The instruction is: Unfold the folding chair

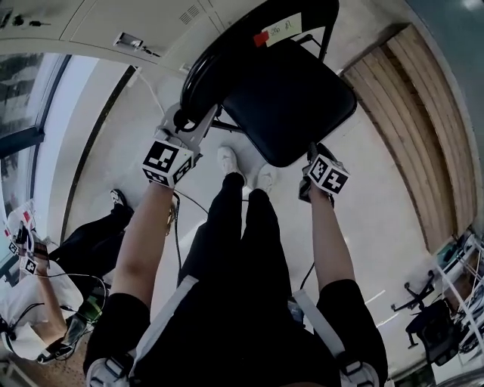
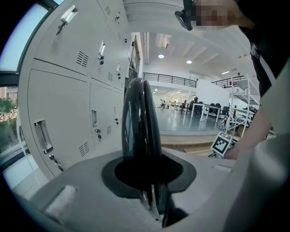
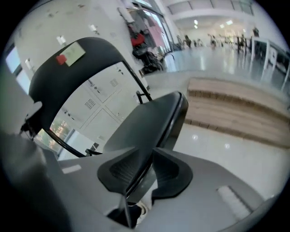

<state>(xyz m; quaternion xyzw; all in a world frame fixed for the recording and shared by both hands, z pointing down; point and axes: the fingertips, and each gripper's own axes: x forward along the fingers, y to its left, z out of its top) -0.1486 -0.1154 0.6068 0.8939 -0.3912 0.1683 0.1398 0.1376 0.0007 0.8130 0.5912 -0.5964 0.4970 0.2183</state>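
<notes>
Lockers (image 1: pixel 91 23) lined pale floor (image 1: pixel 378 196); chair (image 1: pixel 287 98) stood there, backrest (image 2: pixel 140 118) clenched in left tool (image 1: pixel 195 125), seat edge (image 3: pixel 156 129) clenched in right tool (image 1: pixel 312 155).

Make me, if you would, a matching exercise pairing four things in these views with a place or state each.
1. left gripper
2. right gripper
3. label
4. wooden platform

A. closed on the edge of the seat
B. stuck on the backrest
C. right of the seat, head view
D. closed on the edge of the backrest

Pairs: 1-D, 2-A, 3-B, 4-C
</notes>
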